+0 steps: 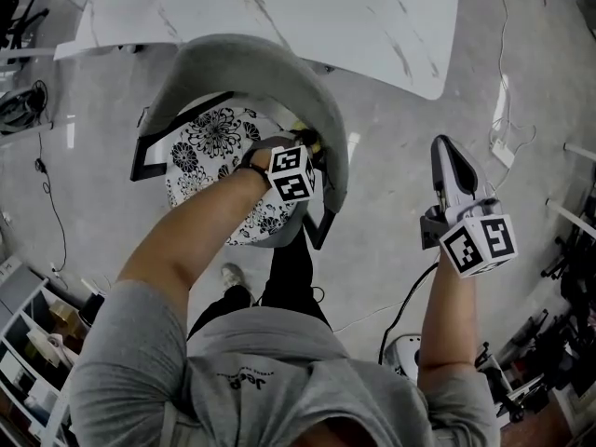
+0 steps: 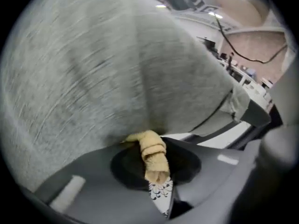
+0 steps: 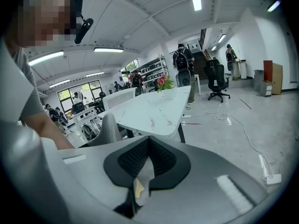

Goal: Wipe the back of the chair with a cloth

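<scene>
The chair's curved grey fabric back (image 1: 244,65) wraps round a seat with a black-and-white flower pattern (image 1: 207,145). My left gripper (image 1: 312,147) reaches over the seat to the inner face of the back, at its right side. It is shut on a rolled yellow cloth (image 2: 153,154), whose far end touches the grey fabric (image 2: 107,64). A bit of the cloth (image 1: 307,138) shows beyond the marker cube. My right gripper (image 1: 447,147) hangs over the floor to the right of the chair, away from it. Its jaws (image 3: 148,146) are shut with nothing in them.
A white marble-look table (image 1: 279,12) stands just beyond the chair. Cables and a power strip (image 1: 504,153) lie on the floor at right. Shelving (image 1: 37,343) is at lower left. Farther off are a black office chair (image 3: 216,80) and standing people (image 3: 182,62).
</scene>
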Available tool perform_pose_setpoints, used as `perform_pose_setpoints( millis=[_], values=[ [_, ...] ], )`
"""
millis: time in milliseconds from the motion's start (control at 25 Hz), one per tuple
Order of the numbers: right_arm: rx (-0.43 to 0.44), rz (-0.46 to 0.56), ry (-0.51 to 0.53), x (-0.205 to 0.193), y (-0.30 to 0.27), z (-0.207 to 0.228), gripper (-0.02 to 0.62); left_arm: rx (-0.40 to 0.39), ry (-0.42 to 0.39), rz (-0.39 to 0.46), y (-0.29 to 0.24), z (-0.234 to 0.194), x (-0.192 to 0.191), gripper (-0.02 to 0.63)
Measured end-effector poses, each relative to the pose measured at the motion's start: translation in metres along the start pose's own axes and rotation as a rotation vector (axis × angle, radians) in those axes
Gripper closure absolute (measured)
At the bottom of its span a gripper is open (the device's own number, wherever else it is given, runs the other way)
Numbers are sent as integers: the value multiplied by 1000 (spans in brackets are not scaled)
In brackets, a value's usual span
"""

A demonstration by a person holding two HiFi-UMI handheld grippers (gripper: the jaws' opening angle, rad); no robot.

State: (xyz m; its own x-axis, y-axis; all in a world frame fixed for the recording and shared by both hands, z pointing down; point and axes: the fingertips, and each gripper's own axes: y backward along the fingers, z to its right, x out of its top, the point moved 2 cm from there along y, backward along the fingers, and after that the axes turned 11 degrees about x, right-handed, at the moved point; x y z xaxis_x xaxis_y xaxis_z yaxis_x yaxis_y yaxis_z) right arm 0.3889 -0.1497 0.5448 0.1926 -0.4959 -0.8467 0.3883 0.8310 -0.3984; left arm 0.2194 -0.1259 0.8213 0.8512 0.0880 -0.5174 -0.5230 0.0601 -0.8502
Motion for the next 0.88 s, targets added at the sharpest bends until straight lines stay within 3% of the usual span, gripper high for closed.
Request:
perform_pose_setpoints(
  millis=[120,240,400,600,880],
  values=[
    [6,0,2,0,2,-4,597,-55,-149,68,10,27,10,499],
    [23,-11,11,0,-3,-12,597,-88,-119,104,21,31,9,497],
    [85,-13,47,7,-13,-34,597,-4,161,88,56,11,-8,496],
    [235,-39,114,34,-32,-87,597,144,546,82,150,-4,-56,496],
    [512,-71,223,75,-62,-201,597,402,888,154,317,8,-126,495]
  ],
)
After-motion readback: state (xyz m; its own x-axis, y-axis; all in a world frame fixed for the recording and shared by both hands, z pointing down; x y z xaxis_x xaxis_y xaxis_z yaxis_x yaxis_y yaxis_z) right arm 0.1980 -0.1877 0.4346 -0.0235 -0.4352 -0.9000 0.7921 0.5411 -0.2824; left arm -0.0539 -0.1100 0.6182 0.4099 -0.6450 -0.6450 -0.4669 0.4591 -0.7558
